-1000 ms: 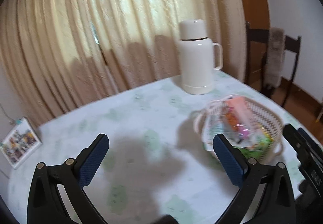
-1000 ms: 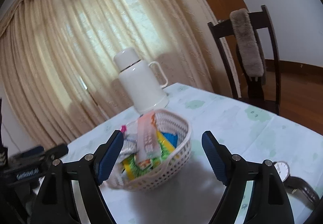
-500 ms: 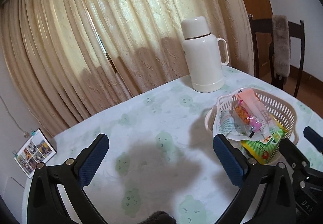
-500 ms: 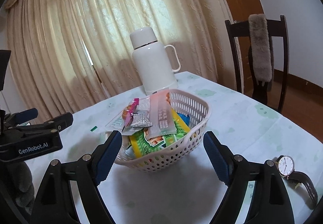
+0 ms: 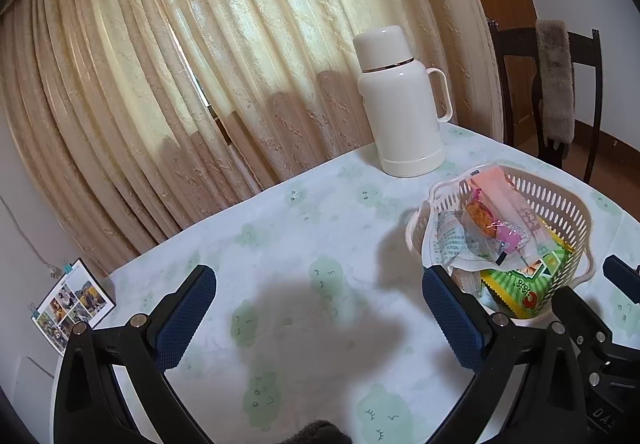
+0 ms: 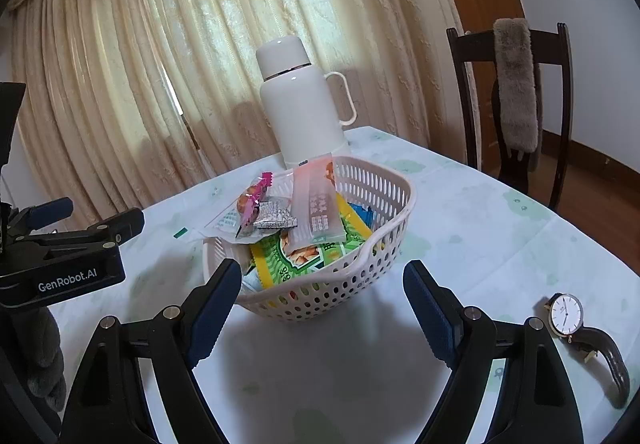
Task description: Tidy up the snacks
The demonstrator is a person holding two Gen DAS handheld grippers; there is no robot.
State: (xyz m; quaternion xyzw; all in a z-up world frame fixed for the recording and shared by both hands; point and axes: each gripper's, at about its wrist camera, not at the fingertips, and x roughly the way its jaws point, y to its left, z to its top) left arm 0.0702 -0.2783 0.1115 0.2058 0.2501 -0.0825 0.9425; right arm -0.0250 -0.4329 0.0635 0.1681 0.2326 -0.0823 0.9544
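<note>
A white perforated basket (image 6: pixel 372 200) full of snack packets (image 6: pixel 316 212) stands on the table; it also shows at the right of the left wrist view (image 5: pixel 560 200). A green packet (image 6: pixel 288 256) lies under a pale pink packet and a small pink-tipped one (image 6: pixel 250 200). My right gripper (image 6: pixel 322 284) is open and empty, just in front of the basket. My left gripper (image 5: pixel 316 300) is open and empty over bare tablecloth, left of the basket; it also shows at the left of the right wrist view (image 6: pixel 72 240).
A white thermos jug (image 6: pixel 300 104) stands behind the basket near the curtain. A wristwatch (image 6: pixel 568 318) lies on the table at the right. A dark wooden chair (image 6: pixel 512 104) stands beyond the table's right edge. A photo card (image 5: pixel 70 304) hangs at the far left.
Both grippers have drawn back and steadied. The basket now sits lower and nearer in the right wrist view, and farther right in the left wrist view. Both stay open.
</note>
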